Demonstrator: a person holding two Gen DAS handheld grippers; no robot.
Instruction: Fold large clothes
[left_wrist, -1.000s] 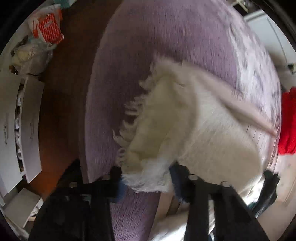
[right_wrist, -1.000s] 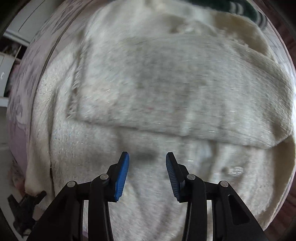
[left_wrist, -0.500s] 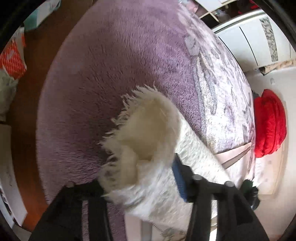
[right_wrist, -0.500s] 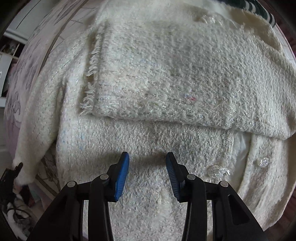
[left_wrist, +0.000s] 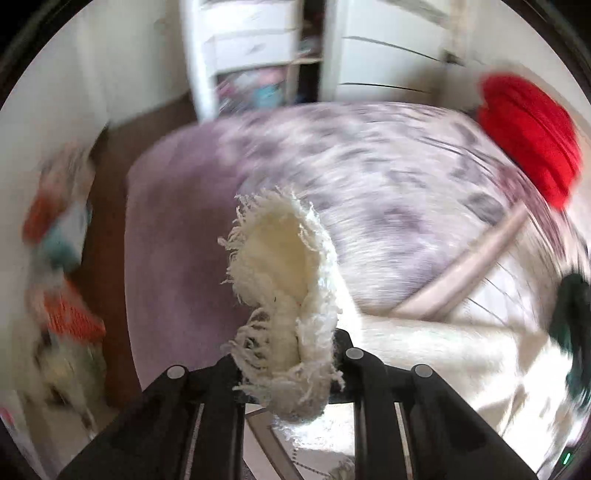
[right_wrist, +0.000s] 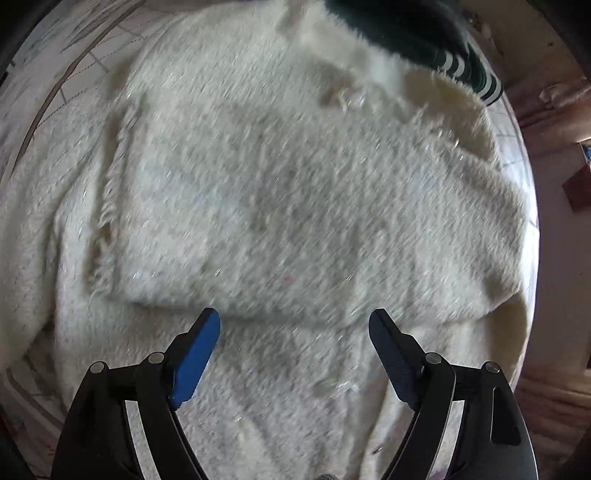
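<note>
A cream fuzzy knit jacket (right_wrist: 295, 206) lies spread on the bed, with one sleeve folded across its body. My right gripper (right_wrist: 294, 325) hovers just above it, open and empty, blue fingers (right_wrist: 195, 354) wide apart. My left gripper (left_wrist: 288, 354) is shut on the fringed cuff of the other sleeve (left_wrist: 284, 273) and holds it lifted above the bed; the fingertips are hidden by the fabric. The rest of the jacket (left_wrist: 424, 343) trails to the right in the left wrist view.
The bed has a purple floral cover (left_wrist: 369, 177). A red garment (left_wrist: 528, 136) lies at its far right. A dark green striped garment (right_wrist: 417, 33) lies by the jacket's top. A purple rug (left_wrist: 177, 229), white drawers (left_wrist: 251, 48) and floor clutter (left_wrist: 62, 280) lie beyond.
My left gripper has lifted the sleeve cuff and swung up, so the room comes into view. My right gripper has opened wider above the jacket.
</note>
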